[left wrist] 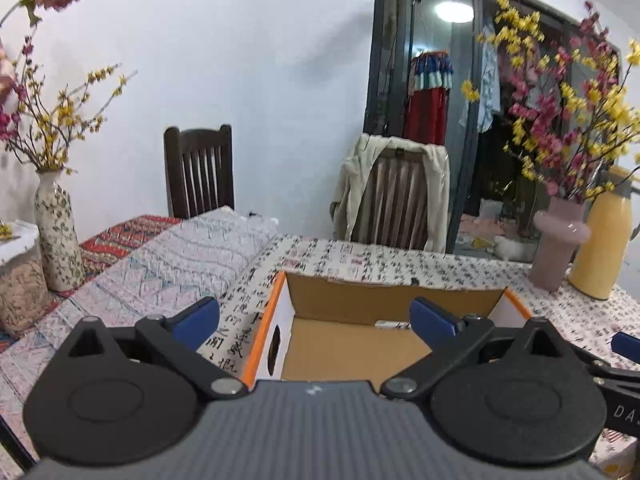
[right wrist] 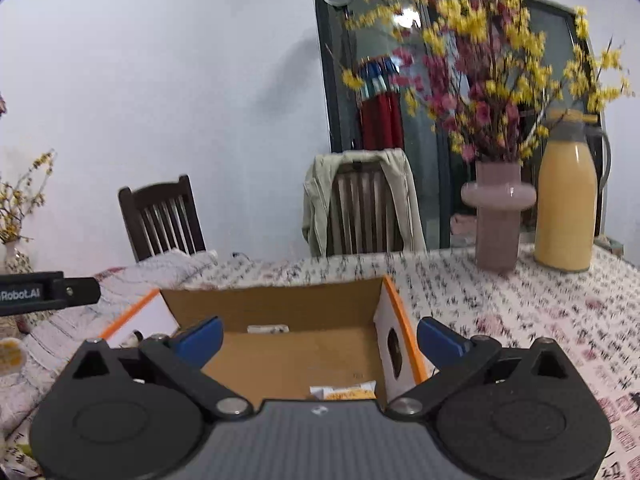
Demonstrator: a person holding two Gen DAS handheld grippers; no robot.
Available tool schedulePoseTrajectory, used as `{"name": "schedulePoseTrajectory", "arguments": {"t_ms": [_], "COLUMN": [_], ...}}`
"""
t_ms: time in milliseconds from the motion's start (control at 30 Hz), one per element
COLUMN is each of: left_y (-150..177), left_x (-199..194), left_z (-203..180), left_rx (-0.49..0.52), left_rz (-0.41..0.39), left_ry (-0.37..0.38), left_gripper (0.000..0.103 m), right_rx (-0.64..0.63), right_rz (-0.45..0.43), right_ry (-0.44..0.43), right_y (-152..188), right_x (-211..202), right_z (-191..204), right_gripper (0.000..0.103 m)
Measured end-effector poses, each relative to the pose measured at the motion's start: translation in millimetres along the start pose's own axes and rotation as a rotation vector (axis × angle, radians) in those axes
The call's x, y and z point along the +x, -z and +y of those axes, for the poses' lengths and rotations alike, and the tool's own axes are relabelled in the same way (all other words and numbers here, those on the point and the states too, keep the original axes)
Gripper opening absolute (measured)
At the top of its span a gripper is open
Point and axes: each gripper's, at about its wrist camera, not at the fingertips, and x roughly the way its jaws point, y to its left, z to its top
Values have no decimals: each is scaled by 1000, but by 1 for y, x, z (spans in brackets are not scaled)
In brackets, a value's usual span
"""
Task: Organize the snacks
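Snacks in an open brown cardboard box (right wrist: 304, 356) with orange-edged white side walls, both grippers poised above it.

Two packets lie on the box floor: an orange-and-white snack packet (right wrist: 345, 392) at the near edge and a small white packet (right wrist: 267, 328) against the far wall; the box sits on a table under a white cloth printed with black calligraphy (right wrist: 500, 304), near its front edge; the left gripper (left wrist: 316, 318) has its blue-padded fingers (left wrist: 198, 320) spread wide apart with nothing between them, straddling the box's left wall; the right gripper (right wrist: 320, 338) likewise stands fully apart and empty over the right wall; a pink glass vase of yellow and red blossoms (right wrist: 498, 216) and a yellow thermos jug (right wrist: 566, 204) stand at the table's far right corner.
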Motion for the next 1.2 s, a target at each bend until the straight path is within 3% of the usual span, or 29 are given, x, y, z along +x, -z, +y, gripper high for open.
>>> {"name": "schedulePoseTrajectory", "arguments": {"t_ms": [367,700,1000,1200], "left_y": [14,77,114,124], "left_x": [-62,-96,-89,-78], "left_z": [17,58,92,102], "left_rx": [25,5,-17,-58], "left_rz": [-29,15,84,103], "left_ry": [34,-5,-81,-62], "left_gripper": [103,103,103,103], "right_rx": [-27,-21,-7,-1], "right_rz": [-27,68,152,203], "right_ry": [-15,-18,24,53], "right_y": [13,67,111,123], "right_x": [-67,-113,-143,-141], "right_z": [6,5,-11,-16], "right_gripper": [103,103,103,103]}}
